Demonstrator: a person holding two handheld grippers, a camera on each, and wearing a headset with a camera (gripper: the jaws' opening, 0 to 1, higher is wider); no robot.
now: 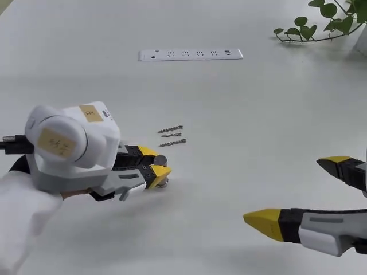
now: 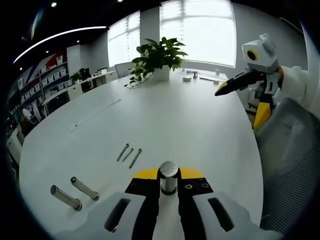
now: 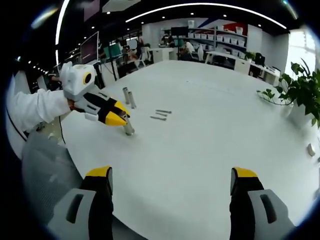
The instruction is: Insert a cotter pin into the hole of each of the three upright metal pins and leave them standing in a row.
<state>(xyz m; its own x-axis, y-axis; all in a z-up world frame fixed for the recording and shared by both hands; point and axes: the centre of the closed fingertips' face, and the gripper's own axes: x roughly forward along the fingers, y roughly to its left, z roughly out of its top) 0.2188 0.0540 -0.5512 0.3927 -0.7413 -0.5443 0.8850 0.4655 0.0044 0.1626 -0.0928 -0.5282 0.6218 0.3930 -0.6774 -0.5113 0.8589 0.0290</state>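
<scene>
Steel pin (image 2: 169,176) sits on the white table (image 1: 241,109), pinched by the left gripper (image 1: 159,169). Two more pins (image 3: 132,100), seemingly upright, stand nearby, and three cotter pins (image 1: 171,136) lie close. Right gripper (image 3: 171,176) hangs spread wide, well apart.

Left gripper (image 1: 160,166): white moulded housing, black jaw sections, pointed yellow tips. Two tan paper labels (image 1: 57,143) with faint handwriting on the housing. Black cable (image 1: 10,143) at the rear. Small screws (image 2: 189,186) in the black sections. Right gripper (image 1: 284,189): same white, black and yellow scheme. White sleeve (image 1: 20,217) worn.
</scene>
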